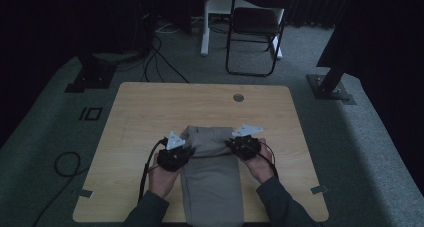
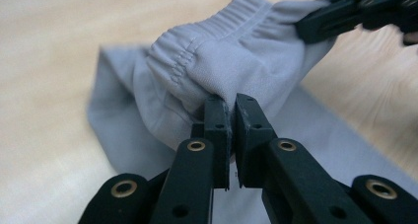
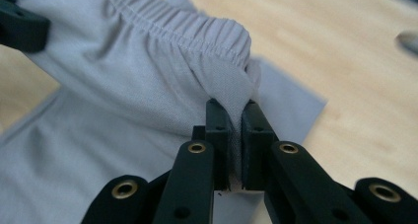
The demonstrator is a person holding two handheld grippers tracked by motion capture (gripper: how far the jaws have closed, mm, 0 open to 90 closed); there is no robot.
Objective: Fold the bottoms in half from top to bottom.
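- The grey folded fabric garment with an elastic waistband (image 1: 212, 177) lay at the near middle of the light wooden table (image 1: 140, 117).
- The left gripper (image 2: 230, 105) pinched the waistband's left corner, lifted.
- The right gripper (image 3: 235, 110) clamped its right corner, forearms angled inward.

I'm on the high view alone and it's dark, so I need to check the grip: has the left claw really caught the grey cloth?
Observer: Yes. The left claw is shut on a pinch of the cloth, just below its gathered elastic band.
Operator: And the right one?
Observer: The right claw is shut on a fold of cloth too, under the same band.
Operator: Is the band end lying flat?
Observer: No. It hangs lifted between the claws, above the rest of the cloth lying on the table.
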